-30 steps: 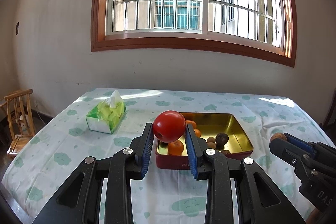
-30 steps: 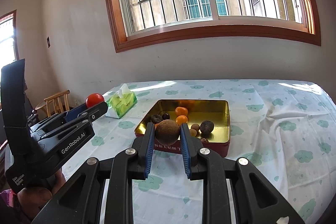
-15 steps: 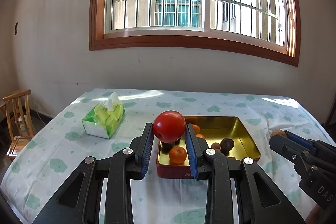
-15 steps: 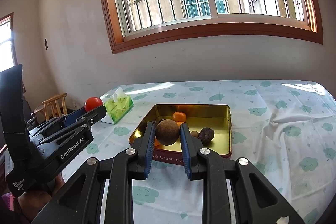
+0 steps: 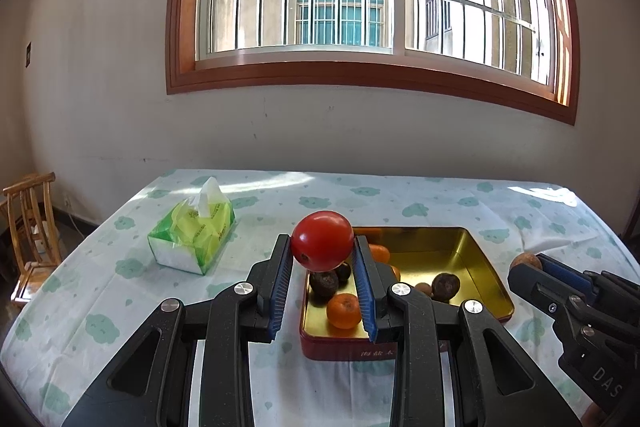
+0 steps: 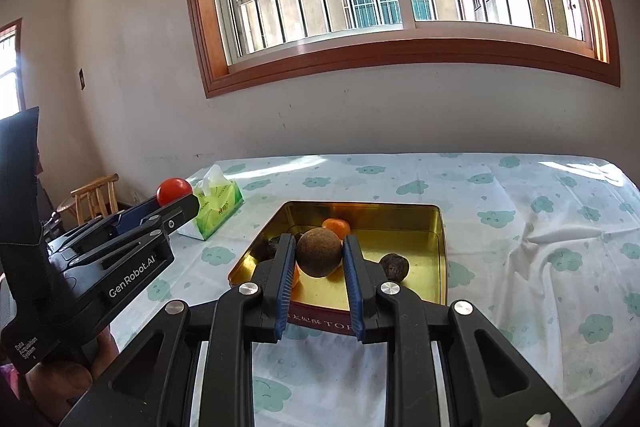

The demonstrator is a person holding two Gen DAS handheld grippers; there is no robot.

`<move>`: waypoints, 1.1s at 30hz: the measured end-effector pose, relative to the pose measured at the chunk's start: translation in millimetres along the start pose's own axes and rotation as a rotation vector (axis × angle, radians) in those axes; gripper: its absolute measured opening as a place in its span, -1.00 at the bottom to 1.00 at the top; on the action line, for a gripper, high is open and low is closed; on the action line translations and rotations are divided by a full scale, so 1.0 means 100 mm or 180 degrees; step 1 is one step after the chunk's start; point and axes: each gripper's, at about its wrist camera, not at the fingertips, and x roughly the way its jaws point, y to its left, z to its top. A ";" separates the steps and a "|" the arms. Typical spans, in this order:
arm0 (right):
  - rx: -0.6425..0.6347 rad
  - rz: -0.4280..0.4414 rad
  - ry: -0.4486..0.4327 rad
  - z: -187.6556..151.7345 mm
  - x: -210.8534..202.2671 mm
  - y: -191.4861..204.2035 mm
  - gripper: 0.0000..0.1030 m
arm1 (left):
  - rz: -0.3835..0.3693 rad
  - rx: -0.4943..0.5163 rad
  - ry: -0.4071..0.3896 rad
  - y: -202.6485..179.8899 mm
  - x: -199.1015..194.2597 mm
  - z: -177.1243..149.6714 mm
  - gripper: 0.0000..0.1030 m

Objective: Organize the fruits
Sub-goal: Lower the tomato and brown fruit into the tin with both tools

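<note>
Tin [image 5: 486, 263] = landmark, gold inside, red wall, mid-table on the cloth [image 5: 100, 291].

Fruit in tin: orange [image 5: 343, 310] at near-left corner, dark fruit [image 5: 324, 282] just behind it, another dark one [image 5: 445, 286] toward the mid/right, 2nd orange [image 6: 337, 227] at the back. Small brownish bit beside the right dark one, can't ID. Right half of tin mostly bare.

Tomato [image 5: 322, 241]: clamped in L gripper [image 5: 322, 255], jaws closed on its sides, held above the tin's near-left corner, not touching the fruit below. Pads bite at abt the widest girth, prob so a round smooth skin doesn't squirt out.

Brown fruit [image 6: 319, 253]: clamped in R gripper [image 6: 319, 259], jaws closed on it, held over the tin's near edge, clear of the contents. Same mid-girth grip.

Both grippers tilt down toward the tin, side by side, L one left of tin, R one right. Reads as both loads inbound for drop-off, w/ each aimed at its own side so the grippers don't clash.

Risk imo: tomato drop spot is already crowded, could roll onto the orange. Bare right half is the safer target.

Tissue pack [image 5: 192, 237]: well left of tin, not in the way. Chair [image 5: 30, 227] off the table's left edge.
</note>
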 end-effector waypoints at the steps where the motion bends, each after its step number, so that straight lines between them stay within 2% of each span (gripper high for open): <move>1: -0.0002 -0.0001 0.0008 0.00 0.03 0.00 -0.57 | 0.0002 0.0010 0.0003 -0.01 0.02 0.00 -0.40; 33: 0.0080 -0.0017 0.0170 0.05 0.63 -0.22 -0.57 | -0.0059 0.0095 0.0172 -0.12 0.70 0.03 -0.40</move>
